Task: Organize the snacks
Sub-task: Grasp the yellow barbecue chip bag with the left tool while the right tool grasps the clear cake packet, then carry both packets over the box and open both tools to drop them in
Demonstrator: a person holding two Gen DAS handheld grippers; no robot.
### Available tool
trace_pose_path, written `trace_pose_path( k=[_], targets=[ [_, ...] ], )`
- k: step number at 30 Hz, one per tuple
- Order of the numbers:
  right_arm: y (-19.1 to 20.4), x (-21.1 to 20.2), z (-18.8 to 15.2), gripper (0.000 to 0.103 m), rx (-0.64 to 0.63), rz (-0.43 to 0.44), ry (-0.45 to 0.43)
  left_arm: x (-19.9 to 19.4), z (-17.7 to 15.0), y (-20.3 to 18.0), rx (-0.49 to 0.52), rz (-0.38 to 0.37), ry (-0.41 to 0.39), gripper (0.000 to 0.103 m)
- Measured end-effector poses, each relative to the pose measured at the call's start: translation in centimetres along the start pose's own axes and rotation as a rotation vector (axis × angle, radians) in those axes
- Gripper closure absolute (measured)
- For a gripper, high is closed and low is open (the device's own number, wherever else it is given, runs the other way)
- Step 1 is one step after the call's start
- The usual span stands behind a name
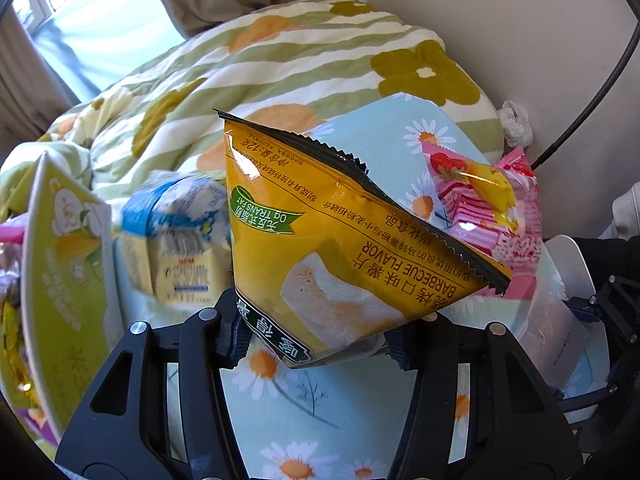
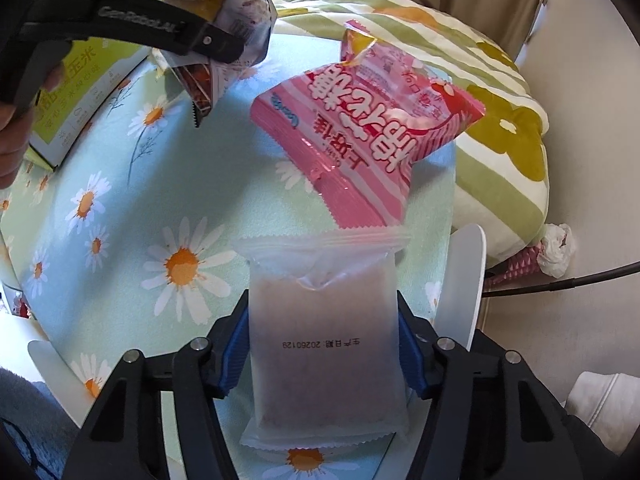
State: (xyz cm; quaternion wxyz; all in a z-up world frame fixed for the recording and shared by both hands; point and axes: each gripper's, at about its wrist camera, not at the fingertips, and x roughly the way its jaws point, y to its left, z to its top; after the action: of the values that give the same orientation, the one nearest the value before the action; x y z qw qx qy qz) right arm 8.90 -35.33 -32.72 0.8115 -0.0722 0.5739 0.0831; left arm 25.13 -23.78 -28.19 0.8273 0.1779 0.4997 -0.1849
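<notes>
Now the left gripper [image 1: 316,340] has its jaws clamped on a yellow barbecue chip bag [image 1: 340,240], lifted above the daisy tablecloth [image 1: 320,400]. Right gripper [image 2: 324,352] pinches a frosted white packet [image 2: 324,344] between its blue pads; the pink candy bag [image 2: 360,136] sits at twelve o'clock beyond it, touching its top seal.

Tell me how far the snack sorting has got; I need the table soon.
Nothing looks put away yet. In hand: left hand-held gripper holds the yellow chips bag, right hand-held gripper the frosted packet. Left: pink candy bag and green box.
</notes>
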Motion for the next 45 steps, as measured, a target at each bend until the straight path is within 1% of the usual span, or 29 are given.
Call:
trace_pose_path(
  k=[3,7,12,17,21,25,29,32,35,37,39,41,45],
  targets=[
    [0.5,-0.8,0.1,0.045,-0.012,-0.001,-0.011,-1.5,-0.6,0.0,-0.017,0.005,-0.010,0.053],
    [0.7,-3.0,0.9,0.045,0.007,0.014,-0.051,-4.2,-1.1,0.3,-0.052,0.010,-0.034,0.053],
    [1.0,-6.5,2.7,0.045,0.016,0.037,-0.110,-8.6,-1.5,1.3,-0.107,0.017,-0.087,0.053],
    [2.0,-10.0,5.1,0.045,-0.005,0.075,-0.182,-13.0,-1.9,3.0,-0.168,0.054,-0.147,0.053],
    [3.5,-12.1,7.3,0.045,-0.036,0.103,-0.229,-16.1,-2.6,5.9,-0.239,0.074,-0.189,0.053],
    [5.9,-14.0,10.4,0.045,-0.091,0.124,-0.278,-18.8,-4.1,9.8,-0.296,0.132,-0.217,0.053],
    [8.8,-15.2,13.6,0.045,-0.109,0.162,-0.317,-20.5,-5.3,15.0,-0.351,0.194,-0.227,0.053],
    [11.6,-15.9,16.5,0.045,-0.121,0.212,-0.346,-21.4,-6.6,19.7,-0.400,0.237,-0.219,0.053],
    [14.9,-16.2,19.5,0.045,-0.140,0.244,-0.366,-21.3,-7.5,23.8,-0.434,0.260,-0.190,0.053],
    [17.5,-16.2,21.6,0.045,-0.156,0.266,-0.378,-20.9,-8.2,26.6,-0.441,0.275,-0.166,0.053],
    [19.2,-16.0,23.0,0.045,-0.163,0.281,-0.380,-20.3,-8.8,29.2,-0.440,0.281,-0.137,0.053],
    [20.8,-15.7,24.3,0.045,-0.167,0.296,-0.378,-19.5,-9.4,31.4,-0.438,0.278,-0.105,0.053],
    [23.9,-14.4,26.9,0.045,-0.164,0.314,-0.362,-17.1,-10.1,33.9,-0.426,0.277,-0.022,0.052]
  ],
)
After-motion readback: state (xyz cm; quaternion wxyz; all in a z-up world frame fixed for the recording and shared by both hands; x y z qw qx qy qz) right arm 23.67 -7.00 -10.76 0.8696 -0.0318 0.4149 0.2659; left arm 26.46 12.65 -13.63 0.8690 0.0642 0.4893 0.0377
